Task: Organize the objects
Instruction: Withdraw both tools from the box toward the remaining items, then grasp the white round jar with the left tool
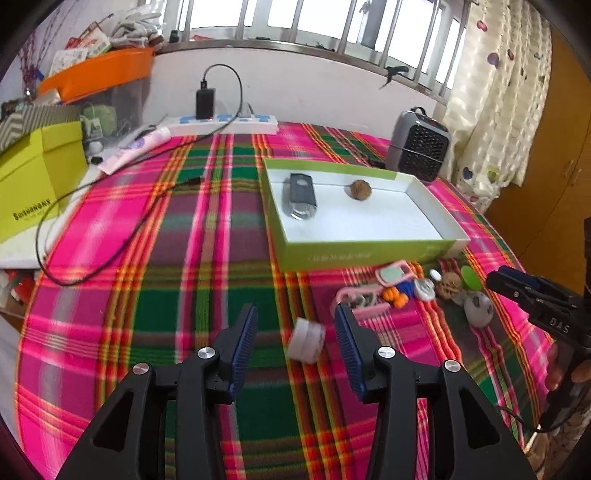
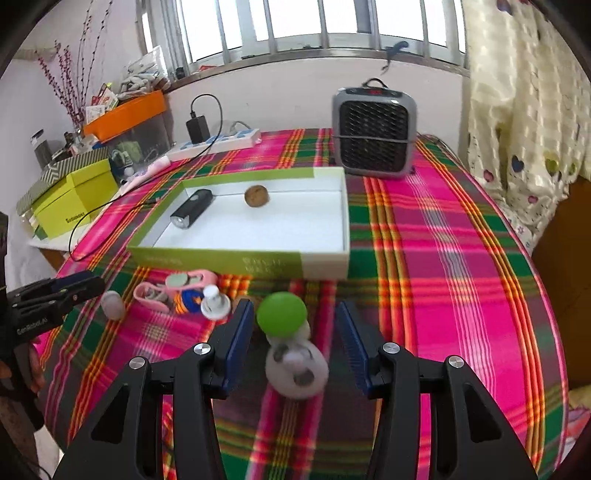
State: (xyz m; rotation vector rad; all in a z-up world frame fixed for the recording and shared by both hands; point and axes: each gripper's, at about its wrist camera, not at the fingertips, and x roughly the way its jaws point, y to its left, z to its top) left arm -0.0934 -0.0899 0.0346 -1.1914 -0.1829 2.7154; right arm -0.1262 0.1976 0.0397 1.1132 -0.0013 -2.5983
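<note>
Plaid cloth (image 1: 221, 258) is bearing a white roll (image 1: 306, 340) lying tilted between the left gripper's (image 1: 295, 332) spread jaws; the right gripper (image 2: 295, 328) is gaping around a green-capped toy (image 2: 291, 339), untouched.

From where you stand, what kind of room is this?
Probably a lived-in home, perhaps a bedroom: a plaid cloth covers the table, heart-print curtains hang beside a barred window, and a small space heater stands near a power strip.

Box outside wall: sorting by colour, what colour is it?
The box wall is lime green with a white end section; the right wrist view shows it best.
</note>
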